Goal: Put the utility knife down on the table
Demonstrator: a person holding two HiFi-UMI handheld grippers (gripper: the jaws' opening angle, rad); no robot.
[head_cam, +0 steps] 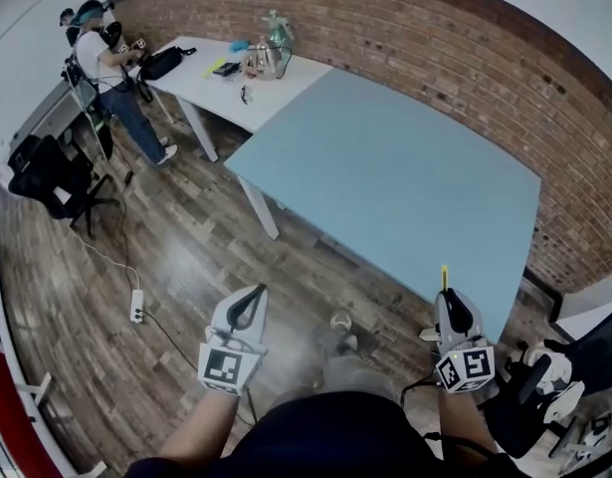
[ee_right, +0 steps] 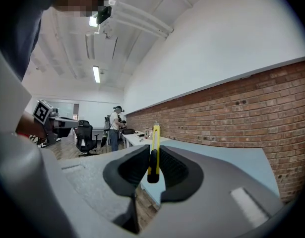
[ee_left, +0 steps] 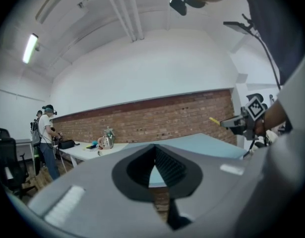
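Observation:
A yellow and black utility knife (ee_right: 155, 142) stands upright between the pads of my right gripper (ee_right: 153, 155), which is shut on it. In the head view its yellow tip (head_cam: 444, 275) sticks out past the right gripper (head_cam: 446, 293), just short of the near edge of the light blue table (head_cam: 385, 167). My left gripper (head_cam: 257, 292) hangs over the wooden floor to the left of that table. Its jaws (ee_left: 153, 148) meet at the tips with nothing between them. The left gripper view also shows the right gripper (ee_left: 230, 124) with the knife (ee_left: 214, 120).
A white table (head_cam: 211, 93) with a bag, a spray bottle and small items adjoins the blue table's far left. A person (head_cam: 102, 63) stands beside it. A black office chair (head_cam: 52, 182) is at left, another chair (head_cam: 544, 386) at lower right. A power strip (head_cam: 137, 307) lies on the floor. A brick wall runs behind.

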